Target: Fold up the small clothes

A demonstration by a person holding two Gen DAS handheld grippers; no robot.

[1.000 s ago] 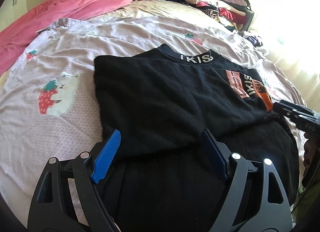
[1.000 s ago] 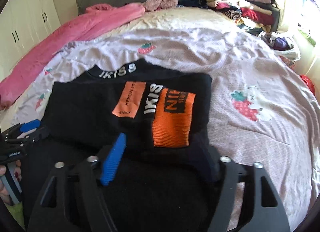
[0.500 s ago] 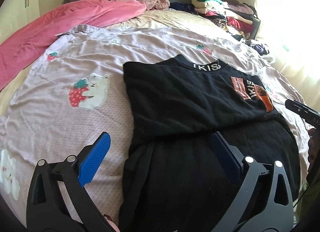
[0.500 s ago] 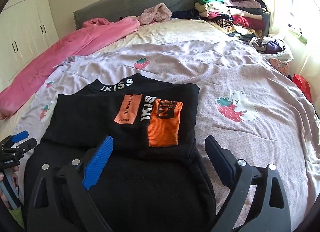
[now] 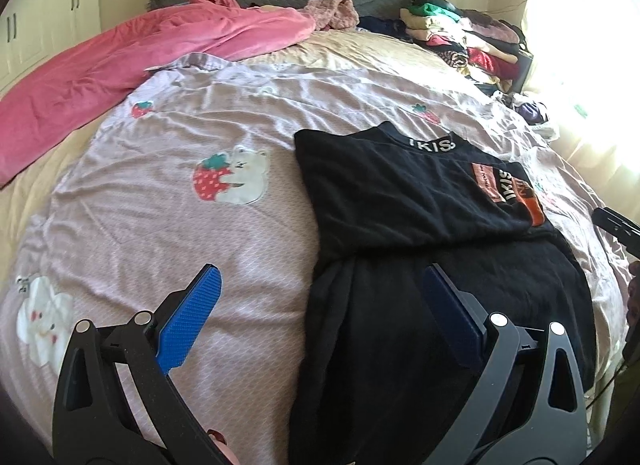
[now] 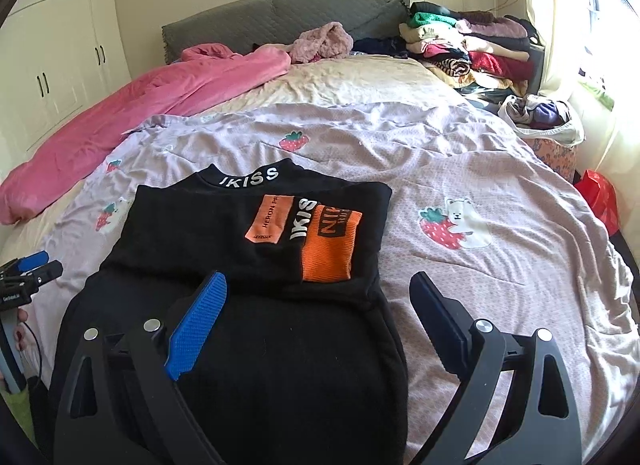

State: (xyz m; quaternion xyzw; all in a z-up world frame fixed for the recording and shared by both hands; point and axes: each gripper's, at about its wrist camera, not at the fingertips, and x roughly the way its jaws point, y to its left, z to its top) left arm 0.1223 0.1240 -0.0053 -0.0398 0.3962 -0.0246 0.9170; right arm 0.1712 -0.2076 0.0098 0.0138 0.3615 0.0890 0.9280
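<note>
A pink blanket (image 6: pixel 132 105) is lying along the bed's far side, a lilac strawberry-print quilt (image 6: pixel 460 169) is covering the mattress, and stacked clothes (image 6: pixel 468 45) are sitting beside the grey headboard (image 6: pixel 280 13).

The right gripper (image 6: pixel 318 297) hangs wide open and empty over a folded black top (image 6: pixel 240 225) on the bedspread (image 6: pixel 480 169).

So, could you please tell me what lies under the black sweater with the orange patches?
The black sweater with orange patches lies on a lilac quilt printed with strawberries and bears. Its own folded layers and the quilt beneath are covered.
</note>
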